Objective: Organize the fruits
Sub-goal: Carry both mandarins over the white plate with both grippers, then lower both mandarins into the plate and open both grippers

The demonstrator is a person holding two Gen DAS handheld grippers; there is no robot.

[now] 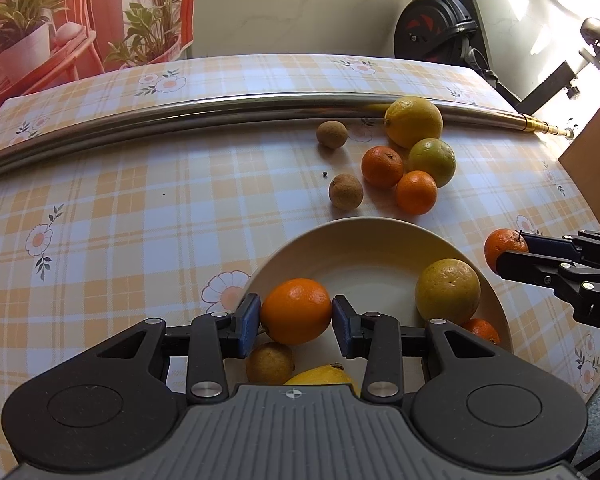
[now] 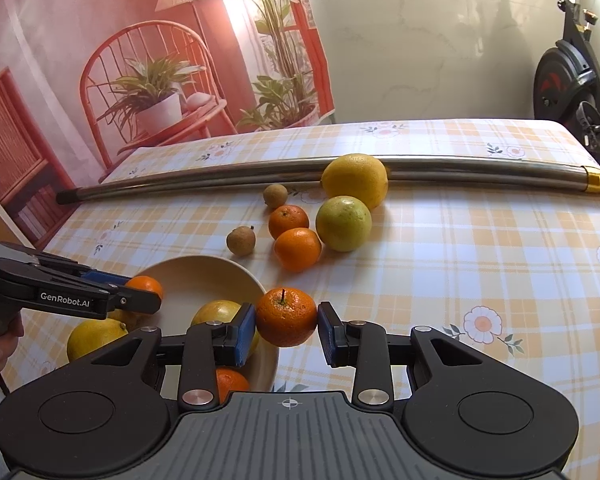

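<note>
Left wrist view: the left gripper [image 1: 296, 322] is seen clamped on an orange [image 1: 296, 310], one blue pad on each side of it. The fruit is held just above the cream bowl [image 1: 364, 240], over its near-left part, so the drop place lies directly under the jaws. In the bowl a yellow-green citrus [image 1: 447, 291] and a small mandarin [image 1: 482, 330] are already lying; a brownish fruit and a lemon are partly hidden under the gripper. At the right edge the right gripper [image 1: 512, 258] is seen closed on a mandarin [image 1: 502, 248], outside the bowl rim.

Right wrist view: the right gripper [image 2: 287, 326] is clamped on the stemmed mandarin [image 2: 286, 316], stem approx. upward. The bowl [image 2: 204, 276] lies to the left and a little below of these jaws, its rim near the left pad; a short move to the left is judged necessary before release. The left gripper [image 2: 144, 294] is already over the bowl, so it is the nearer one. On the checked tablecloth [image 2: 480, 240], beyond the bowl, more fruits wait: a big yellow citrus [image 2: 355, 180], a green one [image 2: 343, 223], two mandarins and two small brown fruits, near a metal tube [image 2: 220, 182].
</note>
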